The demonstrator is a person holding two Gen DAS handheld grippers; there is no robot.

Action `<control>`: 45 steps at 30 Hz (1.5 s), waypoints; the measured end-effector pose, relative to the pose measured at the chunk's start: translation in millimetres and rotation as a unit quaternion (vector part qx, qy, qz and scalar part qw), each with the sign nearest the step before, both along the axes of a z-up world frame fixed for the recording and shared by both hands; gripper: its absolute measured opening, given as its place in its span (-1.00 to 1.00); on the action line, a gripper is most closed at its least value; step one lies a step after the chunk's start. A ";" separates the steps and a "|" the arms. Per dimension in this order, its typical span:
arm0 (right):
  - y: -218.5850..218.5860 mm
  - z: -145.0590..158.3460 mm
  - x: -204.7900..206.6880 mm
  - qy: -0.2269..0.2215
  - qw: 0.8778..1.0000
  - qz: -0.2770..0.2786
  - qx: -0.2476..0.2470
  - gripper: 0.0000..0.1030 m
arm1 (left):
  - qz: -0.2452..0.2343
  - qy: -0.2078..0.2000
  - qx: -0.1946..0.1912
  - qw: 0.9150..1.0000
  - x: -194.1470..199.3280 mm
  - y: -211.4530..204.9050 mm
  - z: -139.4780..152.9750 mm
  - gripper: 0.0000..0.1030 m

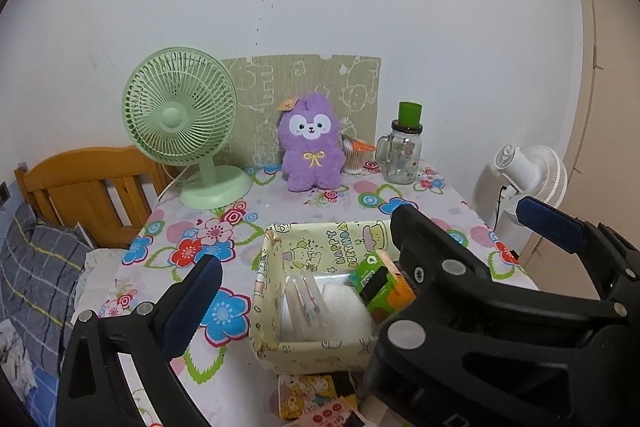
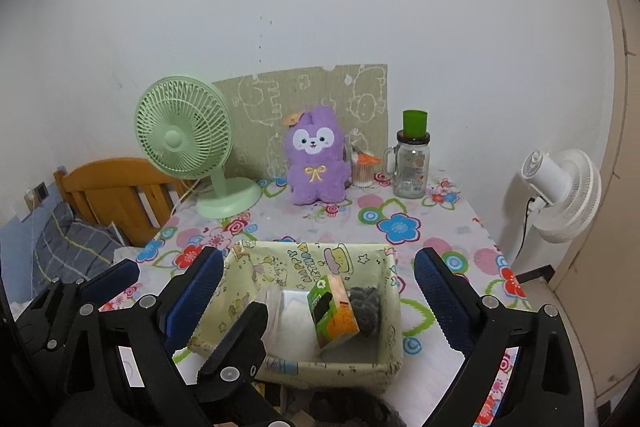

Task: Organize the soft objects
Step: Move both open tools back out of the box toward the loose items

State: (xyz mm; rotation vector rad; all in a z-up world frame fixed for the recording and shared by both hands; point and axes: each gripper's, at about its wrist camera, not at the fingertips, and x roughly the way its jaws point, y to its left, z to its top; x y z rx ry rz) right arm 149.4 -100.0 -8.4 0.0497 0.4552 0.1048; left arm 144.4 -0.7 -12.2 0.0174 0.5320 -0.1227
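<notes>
A purple plush bunny (image 1: pixel 312 147) (image 2: pixel 316 159) sits upright at the back of the table. Near the front stands a pale yellow fabric box (image 1: pixel 268 267) (image 2: pixel 240 267). It holds a green and orange carton (image 1: pixel 380 283) (image 2: pixel 332 311), a white soft pack (image 1: pixel 344 307) (image 2: pixel 296 315) and a grey knitted piece (image 2: pixel 366 307). My left gripper (image 1: pixel 316 271) hangs open and empty over the box's near side. My right gripper (image 2: pixel 318 267) (image 1: pixel 460 213) is open and empty too, astride the box. One of the left gripper's fingers (image 2: pixel 244 331) reaches in between the right gripper's fingers.
A green desk fan (image 1: pixel 180 119) stands back left, a glass jar with a green cup (image 1: pixel 404 155) back right, a swab tub (image 1: pixel 354 157) beside the bunny. A white fan (image 2: pixel 560 195) stands off the table's right edge. Bed and wooden headboard (image 1: pixel 88 183) lie left. Small packets (image 1: pixel 312 395) lie before the box.
</notes>
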 end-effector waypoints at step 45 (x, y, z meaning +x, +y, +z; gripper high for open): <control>-11.3 -58.1 -93.1 -0.004 1.000 -0.009 -0.011 0.98 | -0.007 -0.017 0.003 1.000 -89.9 -11.4 -53.3 0.99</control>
